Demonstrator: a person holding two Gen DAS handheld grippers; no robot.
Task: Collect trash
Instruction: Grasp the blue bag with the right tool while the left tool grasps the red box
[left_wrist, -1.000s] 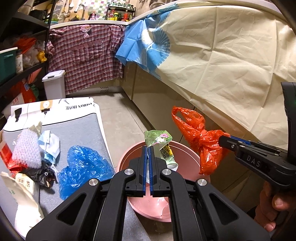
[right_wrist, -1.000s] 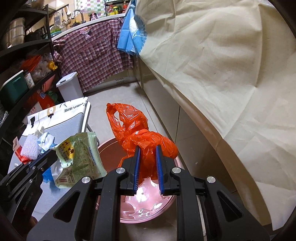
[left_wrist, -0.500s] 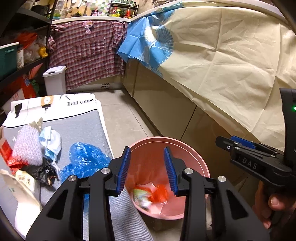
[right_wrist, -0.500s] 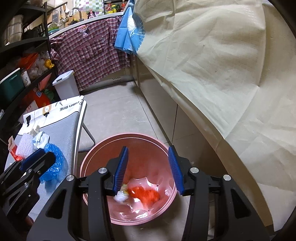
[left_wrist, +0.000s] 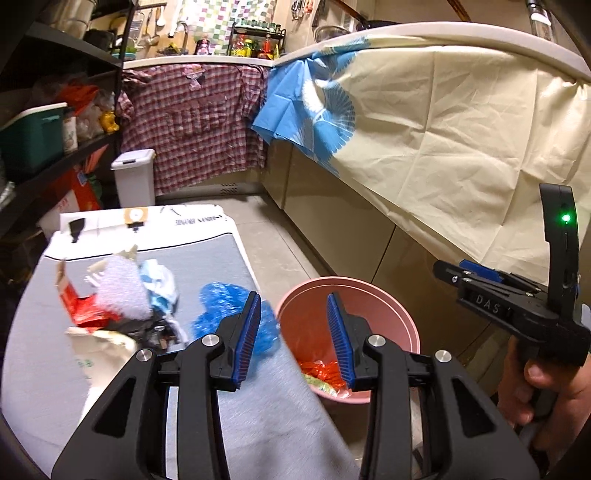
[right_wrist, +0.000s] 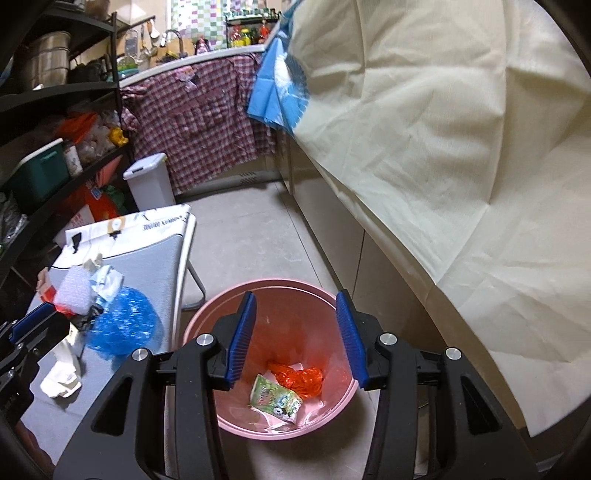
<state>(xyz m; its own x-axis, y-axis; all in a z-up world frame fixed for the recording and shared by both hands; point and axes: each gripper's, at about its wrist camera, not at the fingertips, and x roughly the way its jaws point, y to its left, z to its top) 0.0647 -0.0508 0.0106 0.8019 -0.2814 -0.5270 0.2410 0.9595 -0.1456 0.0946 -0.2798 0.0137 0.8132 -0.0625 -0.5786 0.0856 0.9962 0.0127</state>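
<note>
**Both jaws empty above the basin; remaining trash lies to the left on the bench**

*Left wrist view.* The left gripper (left_wrist: 291, 332) has its jaws wide apart and holds nothing. It straddles the right edge of the grey bench (left_wrist: 221, 266): the left blue pad overlaps the crumpled blue plastic bag (left_wrist: 218, 314), the right pad sits over the pink basin (left_wrist: 402, 321). The bag lies just beyond and left of the jaws, a rounded heap with no clear long axis. Farther left is a cluster of trash: white bubble wrap (left_wrist: 120, 291), a red wrapper (left_wrist: 79, 310), a white-and-blue crumpled wrapper (left_wrist: 160, 280) and a white paper bag (left_wrist: 99, 341). The right gripper (left_wrist: 480, 286) shows at the right edge, seen from the side, well away from the bench.

*Right wrist view.* The right gripper (right_wrist: 297, 338) also has its jaws apart and empty, directly above the basin (right_wrist: 207, 317). In the basin lie an orange plastic bag (right_wrist: 301, 378) and a green snack packet (right_wrist: 275, 398), touching. The blue bag (right_wrist: 123, 326) rests on the bench to the left.

The left hand is judged nearer the blue bag, the likely next pick. Nothing stands between jaws and bag; the neighbouring dark scraps touch its left side and may be caught along.
</note>
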